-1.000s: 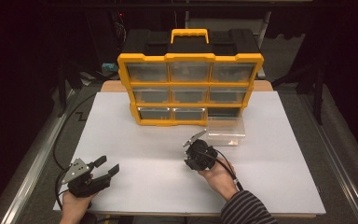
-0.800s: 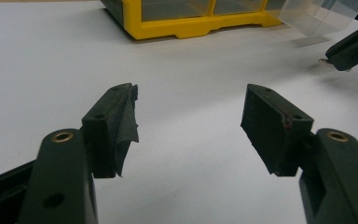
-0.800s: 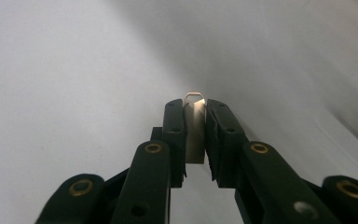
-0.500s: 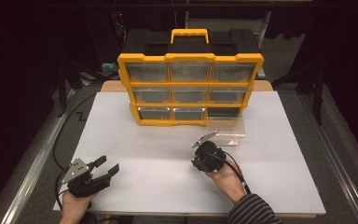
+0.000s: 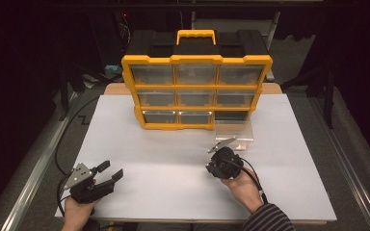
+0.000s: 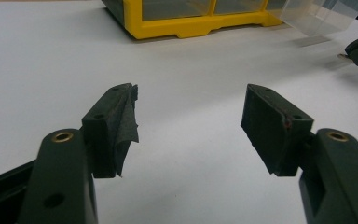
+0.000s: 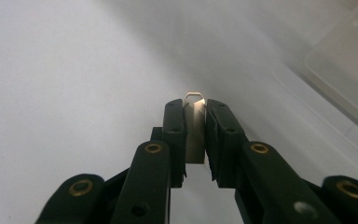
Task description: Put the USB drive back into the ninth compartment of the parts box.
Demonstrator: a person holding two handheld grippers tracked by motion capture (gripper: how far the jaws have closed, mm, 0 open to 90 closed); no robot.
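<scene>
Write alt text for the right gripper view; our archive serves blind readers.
Two black jaws of the right claw are shut on a small flat metal piece, held over a white table. A clear plastic drawer lies blurred at the right edge.

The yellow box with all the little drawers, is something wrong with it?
Yes. The box has a dark empty slot at bottom right, because its clear drawer is out on the table in front. Also, the left gripper has a pad peeling loose, like torn tape.
</scene>
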